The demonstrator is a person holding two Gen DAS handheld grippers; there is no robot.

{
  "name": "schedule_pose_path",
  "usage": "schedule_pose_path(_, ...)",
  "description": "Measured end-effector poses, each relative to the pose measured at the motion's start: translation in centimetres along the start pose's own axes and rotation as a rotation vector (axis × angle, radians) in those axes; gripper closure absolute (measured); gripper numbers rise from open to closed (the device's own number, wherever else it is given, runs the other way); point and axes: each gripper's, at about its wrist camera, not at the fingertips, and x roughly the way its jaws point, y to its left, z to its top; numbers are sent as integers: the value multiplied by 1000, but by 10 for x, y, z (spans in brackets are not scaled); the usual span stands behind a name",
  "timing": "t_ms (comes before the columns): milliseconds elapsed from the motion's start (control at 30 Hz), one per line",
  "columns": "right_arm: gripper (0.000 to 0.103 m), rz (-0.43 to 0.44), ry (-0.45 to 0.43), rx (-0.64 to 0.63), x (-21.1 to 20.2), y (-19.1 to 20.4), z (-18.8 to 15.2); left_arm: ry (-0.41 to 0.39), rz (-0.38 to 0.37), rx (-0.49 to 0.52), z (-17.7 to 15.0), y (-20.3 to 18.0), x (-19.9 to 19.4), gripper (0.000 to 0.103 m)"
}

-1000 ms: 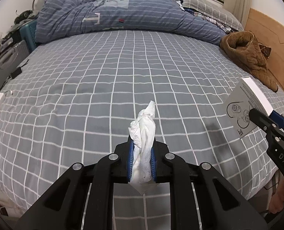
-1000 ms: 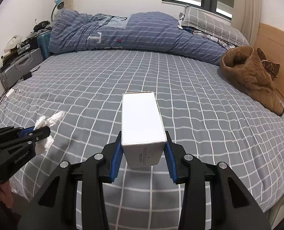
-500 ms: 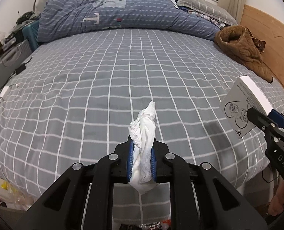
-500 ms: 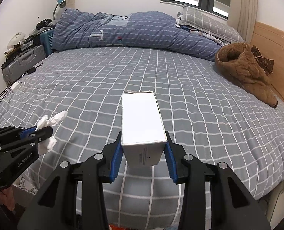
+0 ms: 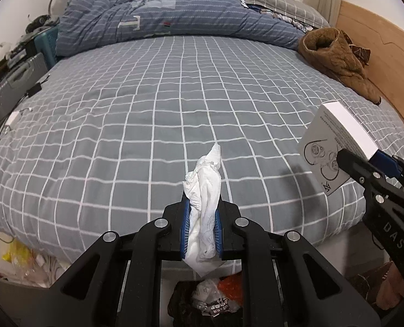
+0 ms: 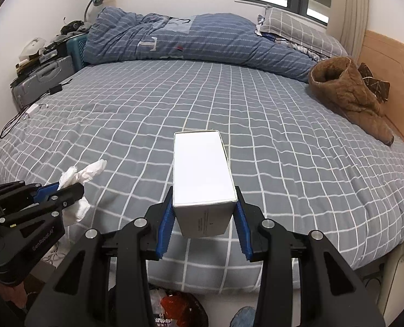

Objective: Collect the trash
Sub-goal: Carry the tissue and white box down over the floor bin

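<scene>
My left gripper (image 5: pixel 201 224) is shut on a crumpled white tissue (image 5: pixel 205 190), held above the bed's near edge; the gripper (image 6: pixel 63 190) and tissue (image 6: pixel 86 173) also show in the right wrist view. My right gripper (image 6: pixel 204 222) is shut on a white cardboard box (image 6: pixel 202 171), seen from the side in the left wrist view (image 5: pixel 335 139). A black trash bag (image 5: pixel 202 303) with wrappers sits on the floor below both grippers and also shows in the right wrist view (image 6: pixel 174 310).
A grey checked bed (image 5: pixel 161 103) fills the view, with a blue duvet (image 5: pixel 161 24) at the back and a brown coat (image 5: pixel 338 57) by the wooden headboard (image 5: pixel 379 51). A grey suitcase (image 5: pixel 14 81) and clutter stand at the left. Bags (image 5: pixel 19 259) lie on the floor at left.
Both grippers have pulled back from the bed with their loads. The bed's near edge, the floor and the trash bag have come into view below them.
</scene>
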Motion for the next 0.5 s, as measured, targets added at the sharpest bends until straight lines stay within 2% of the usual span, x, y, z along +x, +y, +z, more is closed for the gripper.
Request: schedule_pose_path(500,65,38,38,-38,-20,22,-30,38,9,-51,-38,6,-23,89)
